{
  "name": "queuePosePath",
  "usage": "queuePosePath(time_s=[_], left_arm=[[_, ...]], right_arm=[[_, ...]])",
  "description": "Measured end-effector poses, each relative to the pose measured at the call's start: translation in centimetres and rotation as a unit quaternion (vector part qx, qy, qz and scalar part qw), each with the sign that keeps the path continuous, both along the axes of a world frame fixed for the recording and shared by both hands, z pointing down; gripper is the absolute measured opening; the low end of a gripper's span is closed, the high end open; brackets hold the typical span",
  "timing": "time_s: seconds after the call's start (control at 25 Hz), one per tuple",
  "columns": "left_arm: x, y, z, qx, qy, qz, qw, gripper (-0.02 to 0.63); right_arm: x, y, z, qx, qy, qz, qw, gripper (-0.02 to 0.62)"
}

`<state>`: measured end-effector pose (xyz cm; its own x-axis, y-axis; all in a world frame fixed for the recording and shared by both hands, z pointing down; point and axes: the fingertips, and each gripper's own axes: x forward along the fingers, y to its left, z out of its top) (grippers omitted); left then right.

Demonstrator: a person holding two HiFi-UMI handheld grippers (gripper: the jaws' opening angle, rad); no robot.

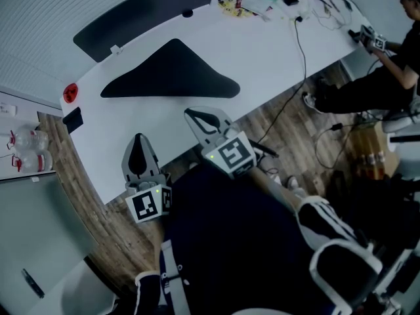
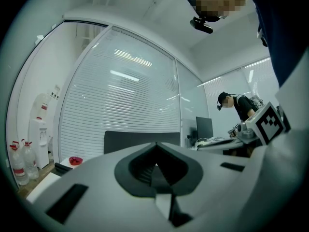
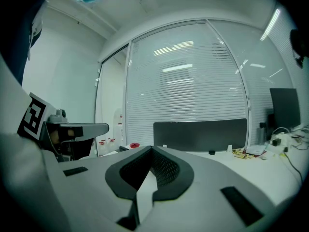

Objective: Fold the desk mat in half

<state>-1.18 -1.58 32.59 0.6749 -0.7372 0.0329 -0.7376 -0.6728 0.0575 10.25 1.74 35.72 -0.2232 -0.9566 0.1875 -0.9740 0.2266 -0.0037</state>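
the black desk mat (image 1: 172,76) lies on the long white desk (image 1: 275,51), in a shape like a pointy hill. nothing touches it. the left gripper (image 1: 138,143) is at the near edge of the desk, its jaws pressed together with nothing in them. the right gripper (image 1: 199,118) is beside it, nearer the mat but apart from it, and its jaws are together and empty too. a small red thing (image 1: 70,92) sits at the desk's left end.

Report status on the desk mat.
Left gripper shut, empty. Right gripper shut, empty. Mat on the desk ahead, ungripped. Nothing between grippers and mat.
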Motion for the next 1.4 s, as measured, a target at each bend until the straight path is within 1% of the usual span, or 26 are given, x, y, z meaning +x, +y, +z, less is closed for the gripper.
queuePosePath(time_s=[0.8, 1.4], left_arm=[[0.1, -0.6, 1.7, -0.020, -0.010, 0.002, 0.9997, 0.003], [-0.3, -1.7, 2.3, -0.029, -0.002, 0.005, 0.9996, 0.003]], right_arm=[[0.0, -0.7, 0.5, -0.004, -0.002, 0.004, 1.000, 0.002], [-0.5, -1.9, 1.0, -0.014, 0.001, 0.001, 1.000, 0.002]])
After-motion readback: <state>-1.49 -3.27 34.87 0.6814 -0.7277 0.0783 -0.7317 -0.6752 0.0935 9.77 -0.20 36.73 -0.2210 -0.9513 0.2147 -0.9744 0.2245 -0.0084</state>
